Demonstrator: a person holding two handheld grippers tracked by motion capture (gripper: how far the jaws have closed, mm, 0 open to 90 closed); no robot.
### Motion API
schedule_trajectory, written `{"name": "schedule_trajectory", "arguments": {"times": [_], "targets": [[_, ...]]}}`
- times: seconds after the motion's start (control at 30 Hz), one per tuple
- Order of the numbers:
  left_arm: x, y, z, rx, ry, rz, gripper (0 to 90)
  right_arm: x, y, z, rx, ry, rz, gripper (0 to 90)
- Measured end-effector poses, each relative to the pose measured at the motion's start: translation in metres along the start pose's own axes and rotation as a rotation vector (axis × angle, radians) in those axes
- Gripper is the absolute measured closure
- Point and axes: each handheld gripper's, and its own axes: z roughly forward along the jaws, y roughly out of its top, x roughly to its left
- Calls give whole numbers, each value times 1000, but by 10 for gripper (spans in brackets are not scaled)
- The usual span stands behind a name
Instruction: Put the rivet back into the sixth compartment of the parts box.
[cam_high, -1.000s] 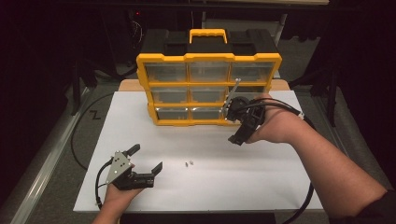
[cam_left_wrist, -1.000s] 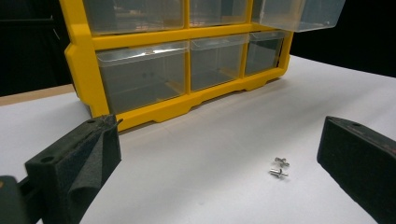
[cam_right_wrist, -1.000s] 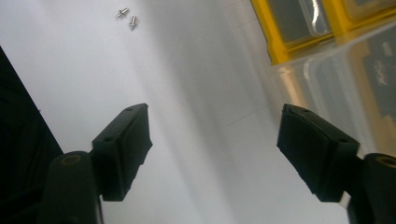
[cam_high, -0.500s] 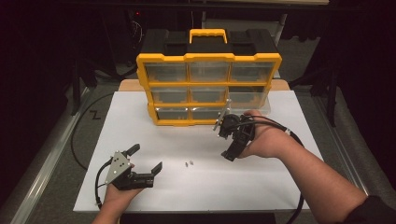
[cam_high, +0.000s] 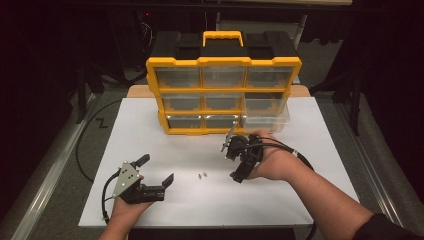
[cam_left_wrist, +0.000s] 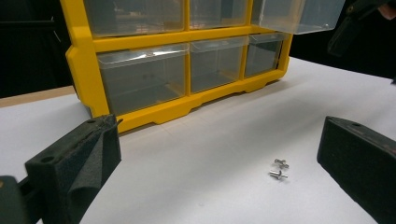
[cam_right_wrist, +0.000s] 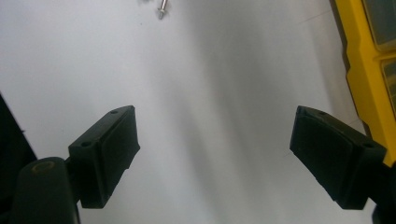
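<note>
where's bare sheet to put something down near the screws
Free: the white sheet between the organizer and the left tool, its front edge below the screws, and its far right past the person's forearm. Crowded: around the right tool, open and empty, under the pulled-out drawer.

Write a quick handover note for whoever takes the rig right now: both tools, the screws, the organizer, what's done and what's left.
Left tool: open, empty, resting low on the white sheet.
Right tool: open, empty, above the sheet in front of the organizer; its jaws have just been opening, nothing between them.
Screws: two, loose on the sheet between the tools.
Drawer: middle row, right end, pulled out.
Done: drawer opened.
Left: probably pick up the screws, drop them in the drawer, push it shut.
</note>
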Motion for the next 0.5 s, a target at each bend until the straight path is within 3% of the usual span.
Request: {"name": "schedule_trajectory", "arguments": {"times": [0.23, 0.5], "targets": [[0, 0, 0, 1, -1, 0, 4, 8, 5, 20, -20, 34, 7, 173], [0, 0, 0, 1, -1, 0, 4, 14, 11, 42, -3, 54, -8, 184]]}}
